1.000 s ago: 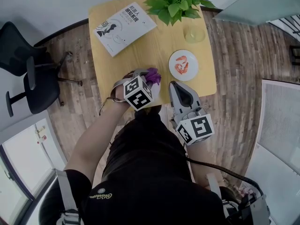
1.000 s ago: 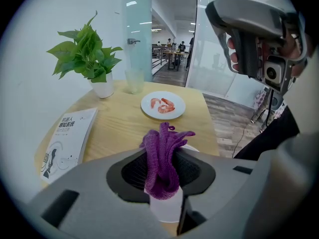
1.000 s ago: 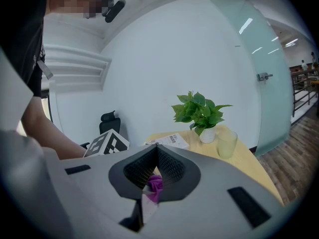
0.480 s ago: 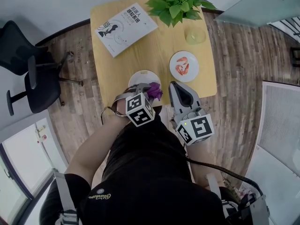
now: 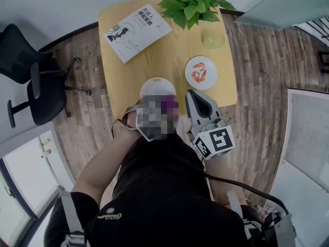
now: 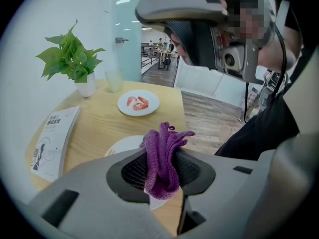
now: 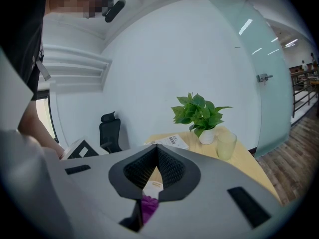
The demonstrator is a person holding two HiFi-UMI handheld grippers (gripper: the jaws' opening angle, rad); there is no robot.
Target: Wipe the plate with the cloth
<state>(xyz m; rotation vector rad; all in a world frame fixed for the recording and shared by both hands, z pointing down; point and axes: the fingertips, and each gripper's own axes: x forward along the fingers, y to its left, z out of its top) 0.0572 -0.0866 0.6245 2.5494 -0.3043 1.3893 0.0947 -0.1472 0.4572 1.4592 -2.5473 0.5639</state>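
far to the left of the white plate (image 5: pixel 156 86), off the table (image 5: pixel 159 53), a black office chair (image 5: pixel 28 76) stands on the wooden floor. up and to the left of the plate, a book (image 5: pixel 137 31) lies flat near the table's far left corner. the plate itself is empty and sits close to the table's near edge.

at the plate's near rim is the left gripper (image 6: pixel 160 157), mostly covered by a mosaic patch in the head view. in the left gripper view its jaws are clamped on a bunched purple cloth (image 6: pixel 163 141). the cloth stands up in folds between the pads and sags a little below them. the cloth is held over the plate's near side; whether it touches the plate cannot be told.

just right of the plate is the right gripper (image 5: pixel 192 93). its tip is over the table, its jaws point away from the person, and its marker cube (image 5: pixel 215 141) is nearer the body. in the right gripper view the fingertips meet, with nothing between them.

right of the plate and a little beyond it, well apart, lies a smaller dish (image 5: pixel 201 85) carrying red food (image 5: pixel 199 72). further beyond the plate, at the table's far edge, stands a potted green plant (image 5: pixel 194 1). a pale glass (image 5: pixel 213 37) stands right of the plant's pot.
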